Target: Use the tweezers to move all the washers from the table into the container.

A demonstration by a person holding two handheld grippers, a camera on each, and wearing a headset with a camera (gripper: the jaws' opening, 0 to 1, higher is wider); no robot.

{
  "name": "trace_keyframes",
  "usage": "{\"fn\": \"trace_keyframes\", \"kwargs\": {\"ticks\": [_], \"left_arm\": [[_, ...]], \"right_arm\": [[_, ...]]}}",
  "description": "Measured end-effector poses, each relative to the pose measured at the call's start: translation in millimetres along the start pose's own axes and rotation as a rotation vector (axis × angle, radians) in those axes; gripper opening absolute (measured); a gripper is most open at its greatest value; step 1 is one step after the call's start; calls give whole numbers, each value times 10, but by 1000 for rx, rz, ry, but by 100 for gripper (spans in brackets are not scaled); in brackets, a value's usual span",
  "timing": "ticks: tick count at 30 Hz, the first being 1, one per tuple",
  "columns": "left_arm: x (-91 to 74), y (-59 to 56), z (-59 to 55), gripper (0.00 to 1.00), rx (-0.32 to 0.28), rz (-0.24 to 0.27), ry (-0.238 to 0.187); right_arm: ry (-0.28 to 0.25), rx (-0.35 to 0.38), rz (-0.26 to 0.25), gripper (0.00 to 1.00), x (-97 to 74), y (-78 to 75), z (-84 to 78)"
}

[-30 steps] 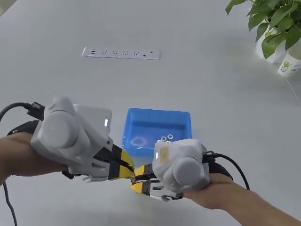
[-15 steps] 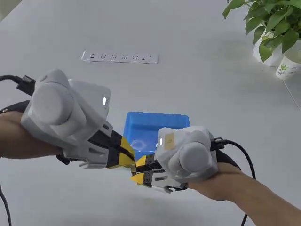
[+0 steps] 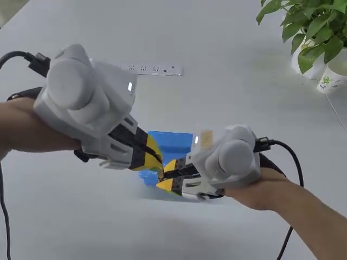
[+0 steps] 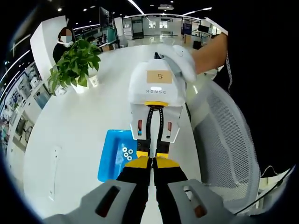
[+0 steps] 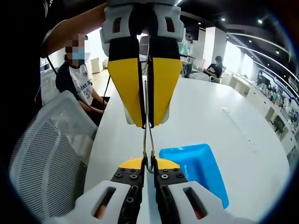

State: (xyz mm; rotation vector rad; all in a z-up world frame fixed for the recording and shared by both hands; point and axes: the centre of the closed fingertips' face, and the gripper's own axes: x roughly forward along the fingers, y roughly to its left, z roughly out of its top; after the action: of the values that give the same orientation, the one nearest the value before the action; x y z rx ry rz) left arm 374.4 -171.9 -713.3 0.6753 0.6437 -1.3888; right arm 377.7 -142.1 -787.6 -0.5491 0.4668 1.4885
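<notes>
Right gripper view: the tweezers (image 5: 146, 140) are being clamped at one end by the closed right gripper (image 5: 148, 169) and at the other by the closed left gripper (image 5: 145, 122), the two being held nose to nose above the table (image 5: 201, 121). Left gripper view: several washers (image 4: 126, 153) are lying inside the blue container (image 4: 108, 165), below the jaw tips.

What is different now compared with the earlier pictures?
The left gripper and the right gripper rose together, tips meeting as before, and now cover the near part of the blue container. Nothing was taken or let go: both are shut on the tweezers. The washers in the container and the power strip stayed.
</notes>
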Motion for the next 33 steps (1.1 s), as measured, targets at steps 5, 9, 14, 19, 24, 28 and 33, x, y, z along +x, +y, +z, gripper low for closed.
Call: {"fn": "trace_keyframes", "kwargs": {"ticks": [5, 9, 14, 19, 24, 28, 33], "left_arm": [[9, 130, 31, 5, 17, 2, -7], [46, 243, 33, 5, 33, 10, -7], [109, 347, 18, 5, 57, 23, -3], [194, 457, -26, 5, 77, 39, 12], [304, 574, -80, 5, 85, 39, 20], [393, 626, -140, 5, 93, 30, 40], [500, 666, -194, 5, 83, 17, 43]], "right_arm": [[-1, -1, -24, 9, -34, -160, -3], [-5, 0, -39, 9, -29, -278, -31], [-7, -6, -55, 9, -5, -405, -87], [-6, 2, -59, 9, 46, -524, -166], [-1, 14, -61, 9, 120, -645, -279], [9, 12, -55, 9, 182, -688, -351], [33, 21, -35, 9, 262, -721, -446]]}}
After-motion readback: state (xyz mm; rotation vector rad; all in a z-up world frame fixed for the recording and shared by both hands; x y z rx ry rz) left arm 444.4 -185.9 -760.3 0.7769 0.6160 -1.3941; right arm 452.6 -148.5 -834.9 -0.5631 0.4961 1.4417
